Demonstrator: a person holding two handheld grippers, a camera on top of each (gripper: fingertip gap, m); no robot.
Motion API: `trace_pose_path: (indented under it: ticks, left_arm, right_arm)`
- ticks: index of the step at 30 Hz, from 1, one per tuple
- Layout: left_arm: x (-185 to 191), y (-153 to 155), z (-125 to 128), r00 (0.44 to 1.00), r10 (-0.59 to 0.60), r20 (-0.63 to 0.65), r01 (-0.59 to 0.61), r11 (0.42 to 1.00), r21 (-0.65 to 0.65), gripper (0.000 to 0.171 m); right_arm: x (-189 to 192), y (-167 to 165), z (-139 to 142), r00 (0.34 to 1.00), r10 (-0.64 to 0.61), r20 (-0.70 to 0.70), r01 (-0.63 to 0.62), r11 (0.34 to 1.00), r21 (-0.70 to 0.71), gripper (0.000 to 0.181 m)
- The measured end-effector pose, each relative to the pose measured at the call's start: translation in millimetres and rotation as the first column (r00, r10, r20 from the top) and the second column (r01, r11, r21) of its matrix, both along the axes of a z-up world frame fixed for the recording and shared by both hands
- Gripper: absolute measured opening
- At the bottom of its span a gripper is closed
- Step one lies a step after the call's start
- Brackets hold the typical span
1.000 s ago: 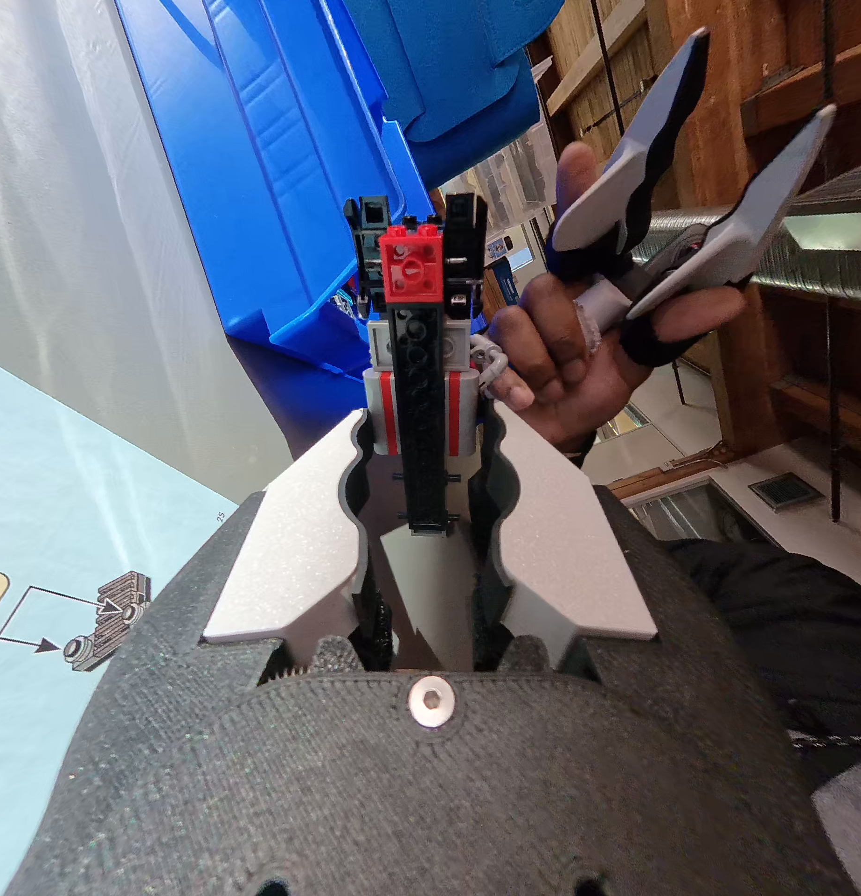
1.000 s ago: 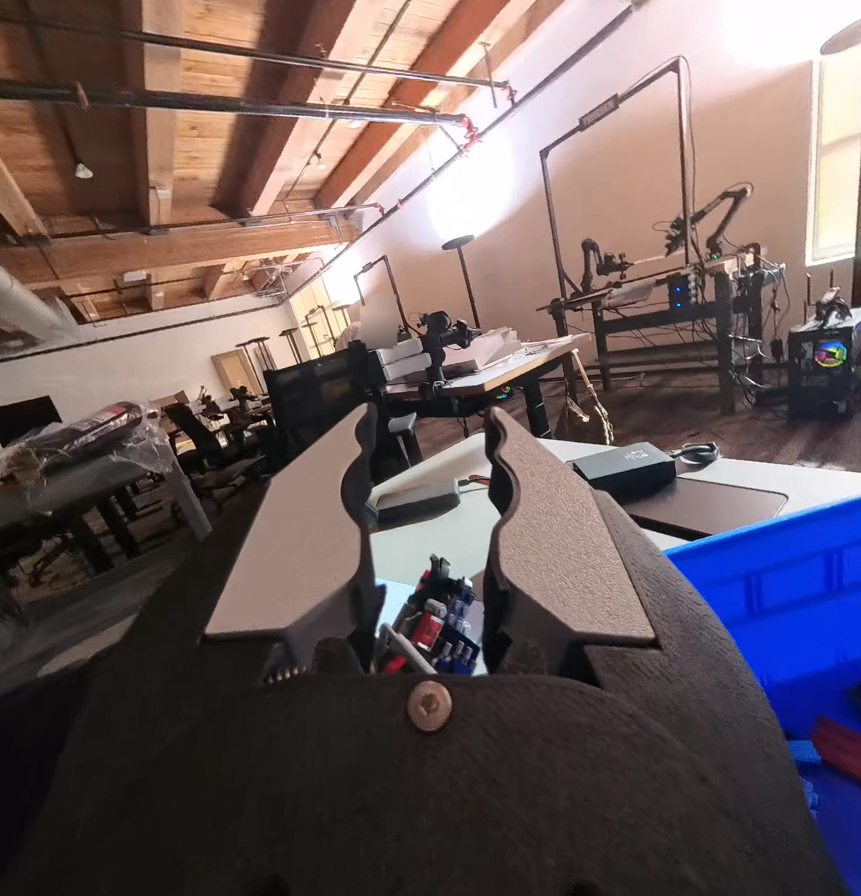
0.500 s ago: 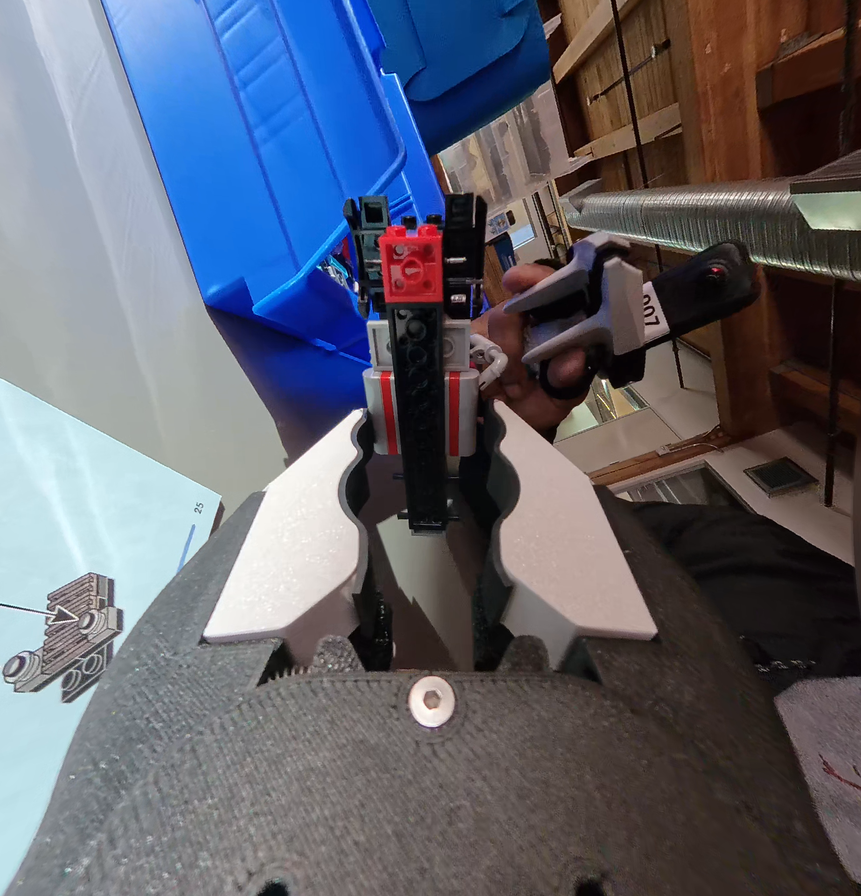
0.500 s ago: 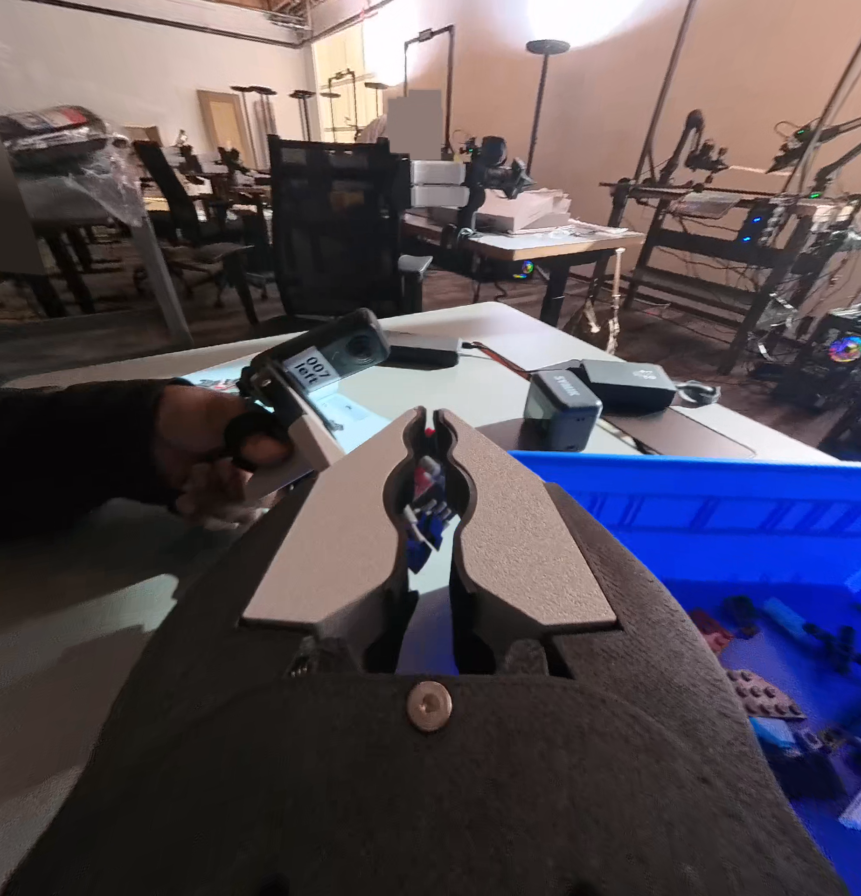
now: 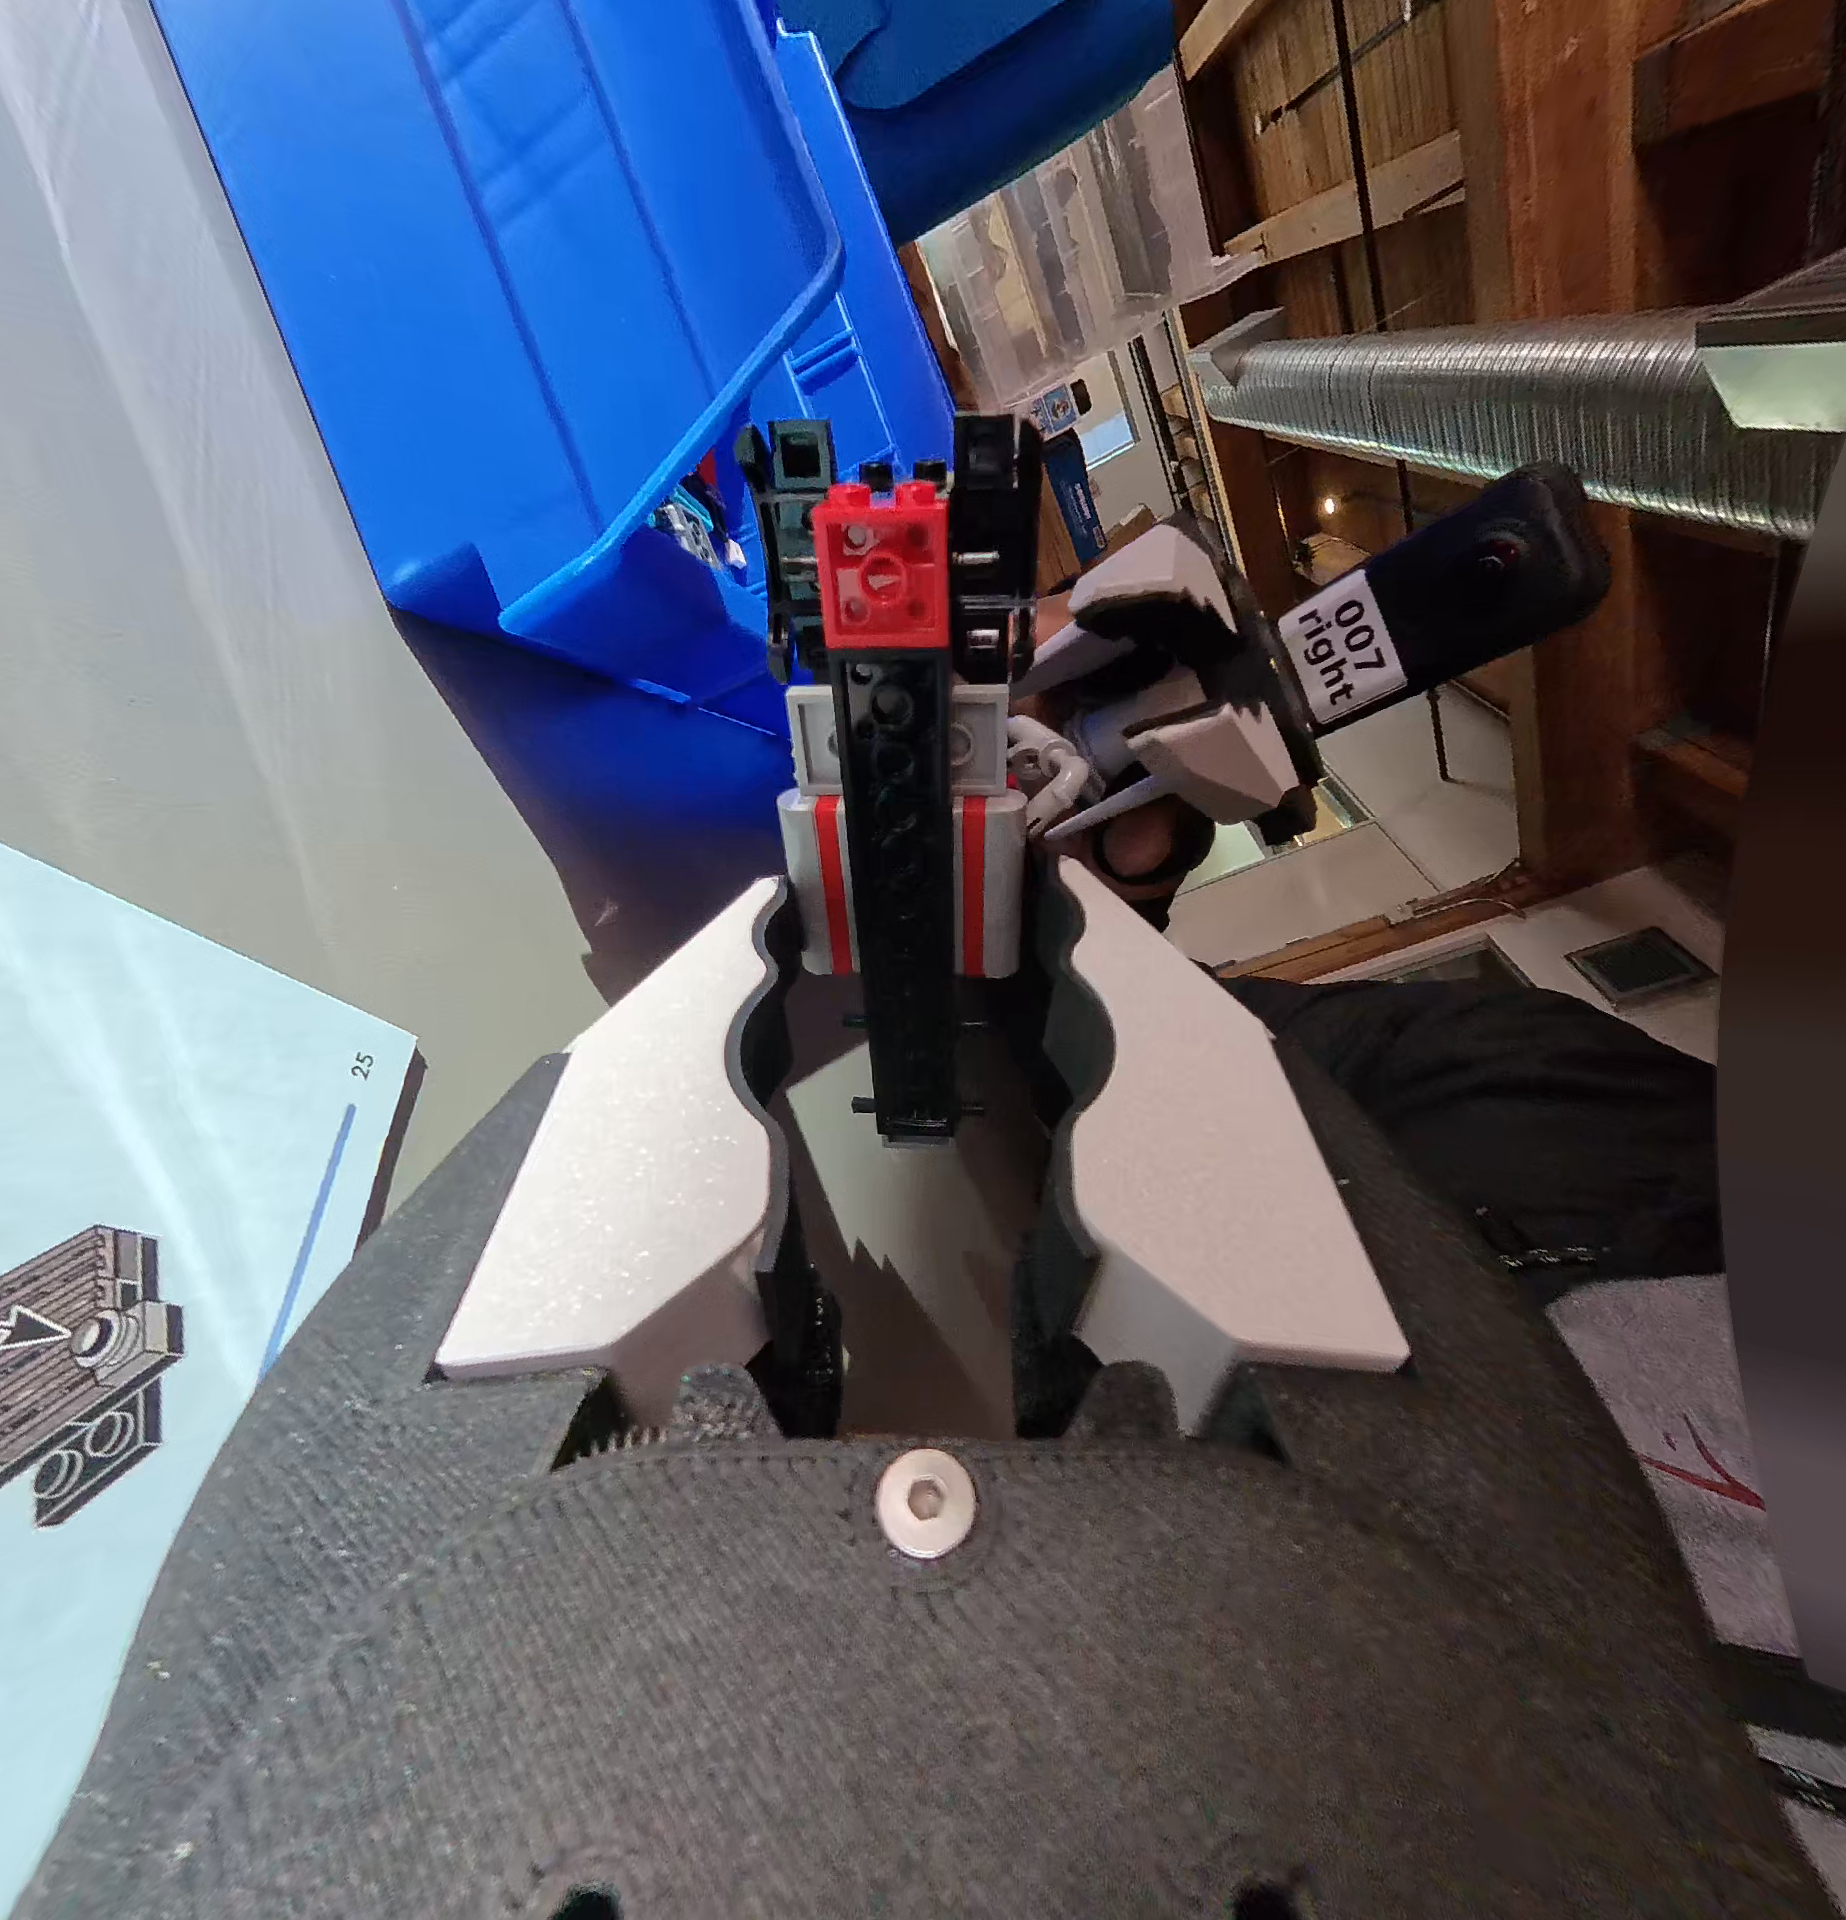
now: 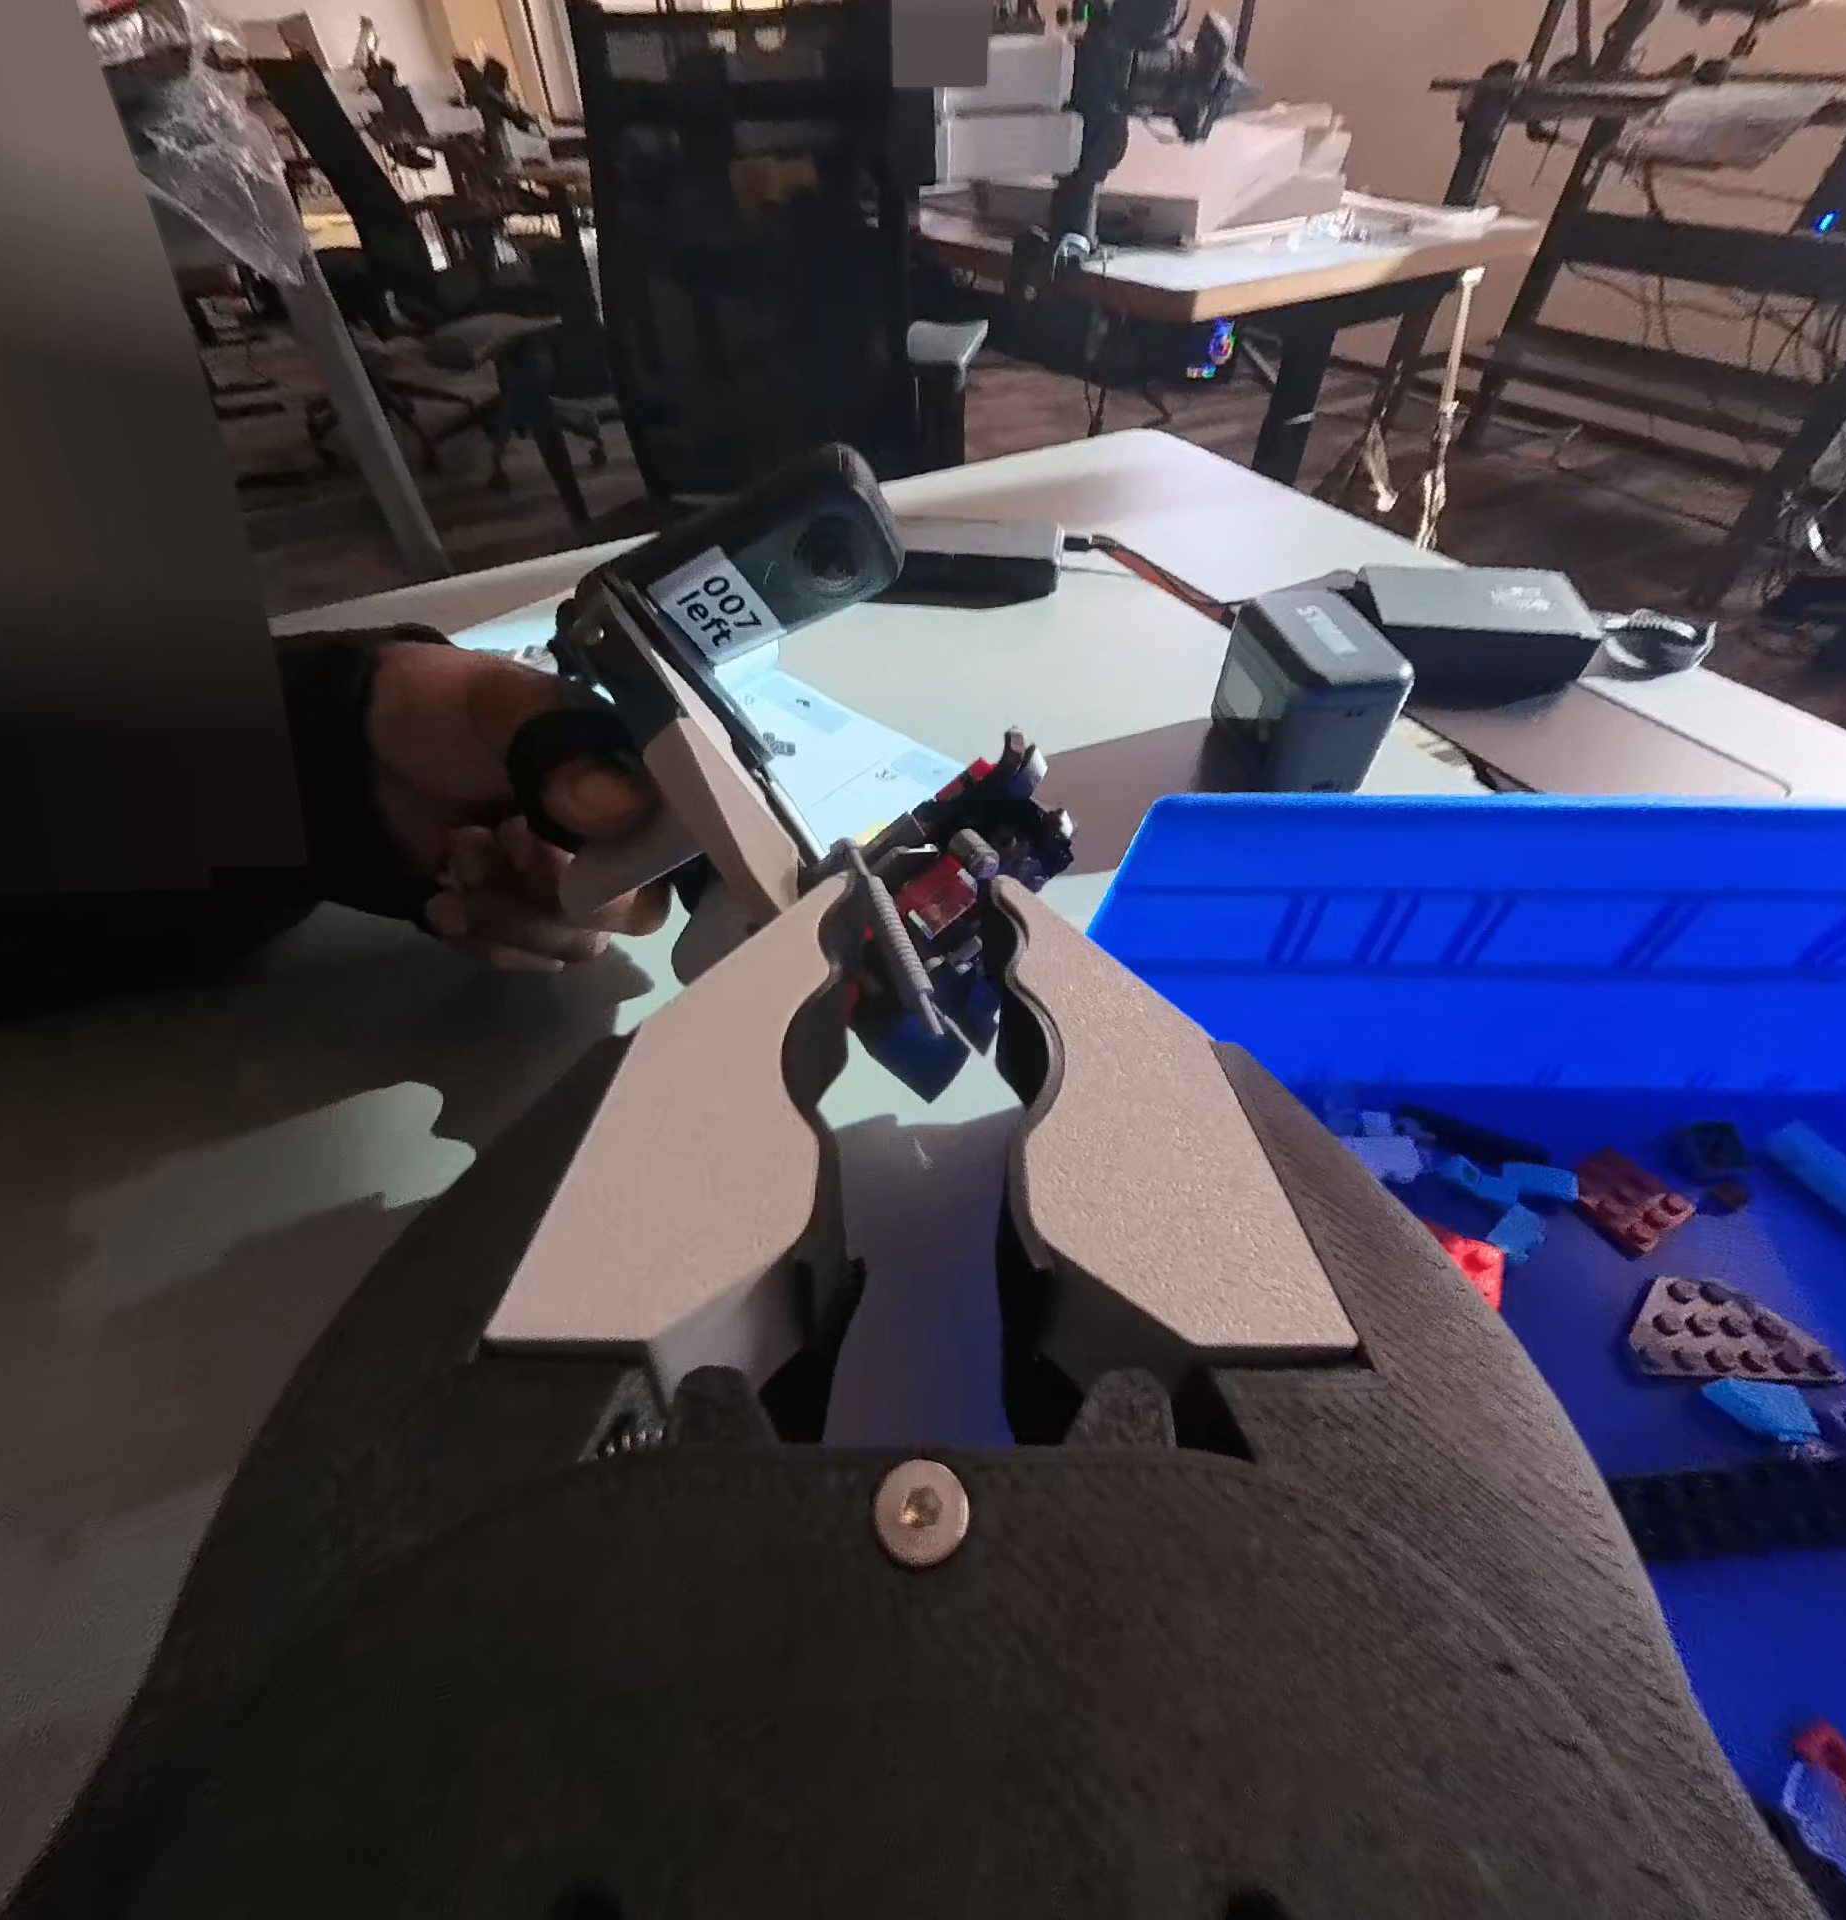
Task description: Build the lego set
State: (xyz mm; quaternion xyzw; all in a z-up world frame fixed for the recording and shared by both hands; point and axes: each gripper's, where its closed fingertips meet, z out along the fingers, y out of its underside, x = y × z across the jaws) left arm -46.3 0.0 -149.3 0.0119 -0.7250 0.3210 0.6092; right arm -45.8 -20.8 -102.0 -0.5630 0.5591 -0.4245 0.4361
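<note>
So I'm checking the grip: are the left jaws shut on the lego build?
Shut on it. The left gripper clamps the lego build at its grey, red-striped base, both sides touching.

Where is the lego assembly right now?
In the left wrist view the lego assembly is clamped between the fingers of the left hand-held gripper, off the table, with the blue bin behind and the right hand-held gripper at its side.

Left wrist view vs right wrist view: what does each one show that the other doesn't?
Left wrist only: the model's red brick and black beam head-on, an instruction page, a metal duct.
Right wrist only: loose pieces inside the blue bin, black devices on the table.
Both: the lego model, left gripper, right gripper, the bin.
</note>
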Motion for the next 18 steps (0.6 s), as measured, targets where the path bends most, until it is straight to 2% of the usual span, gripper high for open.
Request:
trace_pose_path:
  ticks: [5, 18]
  left_arm:
    - [-3.3, 2.5, -0.4, 1.000, -0.019, 0.005, 0.019, 1.000, 0.003, 0.047]
    - [-7.0, 3.8, -5.1, 0.998, -0.026, 0.054, 0.025, 1.000, 0.004, 0.047]
  right_arm:
    - [0.0, 2.2, -6.7, 0.999, 0.020, -0.038, -0.019, 0.999, 0.031, 0.021]
    - [3.3, 12.4, -21.3, 0.993, 0.065, -0.098, -0.073, 0.994, -0.081, 0.010]
